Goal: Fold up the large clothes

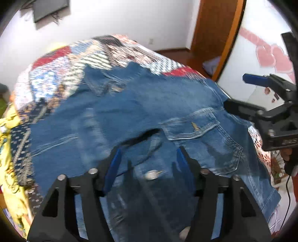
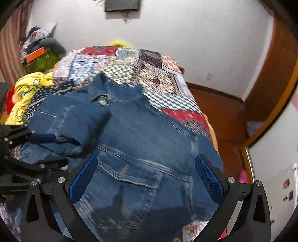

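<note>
White walls [image 2: 186, 37]. Dark flat screen [image 2: 122, 5] mounted high, cables hanging below it. Bed under patchwork quilt [image 2: 130, 63]; yellow blanket [image 2: 26, 89] bunched at its left. Cluttered pile [image 2: 39, 48] in far left corner beside striped curtain [image 2: 9, 46]. Wooden floor [image 2: 219, 111], brown skirting, wooden door frame [image 1: 214, 33] at right.

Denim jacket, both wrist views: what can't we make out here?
- Denim jacket near hem: cut off by the bottom edge and hidden behind the open left gripper in the left wrist view.
- Jacket's left part: hidden by the left gripper's body in the right wrist view; motion blur too.
- Right gripper: open above the denim, contact unclear.
- Patchwork quilt: mostly under the jacket.
</note>
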Available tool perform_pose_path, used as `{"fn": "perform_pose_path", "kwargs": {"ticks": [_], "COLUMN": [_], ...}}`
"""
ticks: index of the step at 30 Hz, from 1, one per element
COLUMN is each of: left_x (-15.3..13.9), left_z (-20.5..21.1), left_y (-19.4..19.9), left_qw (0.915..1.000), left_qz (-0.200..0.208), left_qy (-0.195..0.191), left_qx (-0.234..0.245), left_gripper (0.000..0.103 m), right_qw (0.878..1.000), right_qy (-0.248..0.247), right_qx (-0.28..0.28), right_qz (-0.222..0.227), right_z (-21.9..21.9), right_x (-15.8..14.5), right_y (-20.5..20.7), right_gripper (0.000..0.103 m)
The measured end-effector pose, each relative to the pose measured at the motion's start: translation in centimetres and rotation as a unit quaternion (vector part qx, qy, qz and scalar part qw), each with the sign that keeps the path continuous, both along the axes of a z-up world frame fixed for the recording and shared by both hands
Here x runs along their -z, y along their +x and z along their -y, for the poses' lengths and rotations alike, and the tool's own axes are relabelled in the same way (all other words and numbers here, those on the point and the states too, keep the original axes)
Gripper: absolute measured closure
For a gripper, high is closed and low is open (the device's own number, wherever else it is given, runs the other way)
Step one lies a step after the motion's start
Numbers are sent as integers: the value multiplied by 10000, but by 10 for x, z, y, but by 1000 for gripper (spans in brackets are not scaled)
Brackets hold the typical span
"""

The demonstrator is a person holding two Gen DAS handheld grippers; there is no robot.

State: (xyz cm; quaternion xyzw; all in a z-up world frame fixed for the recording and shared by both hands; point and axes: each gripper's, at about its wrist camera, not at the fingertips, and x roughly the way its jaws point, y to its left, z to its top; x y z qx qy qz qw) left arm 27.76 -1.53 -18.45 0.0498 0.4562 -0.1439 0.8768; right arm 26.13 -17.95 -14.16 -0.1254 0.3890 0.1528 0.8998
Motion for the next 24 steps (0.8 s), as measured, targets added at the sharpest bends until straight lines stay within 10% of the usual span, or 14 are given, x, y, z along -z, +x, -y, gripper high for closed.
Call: {"fn": "perform_pose_path", "kwargs": {"ticks": [7, 20, 24], "left_x": [-17, 49, 65], "left_z": [-82, -175, -181], "left_y": [-18, -1, 2], "left_qw": [9920, 9791, 9782], "left_qz": [534, -197, -359], "left_qy": [658, 575, 503], "left_qx": [-938, -1942, -1983], "left_gripper": [20, 20, 20], "right_qw": [9965, 9636, 9529], "right_qy": [-247, -1448, -1745], "right_qx": [-795, -2219, -2447], "right_qz": [37, -352, -418], "right_z": [-64, -175, -191], "right_x": [3, 63, 79], "right_y": [1, 10, 16], "right_gripper": [0, 1, 18]}}
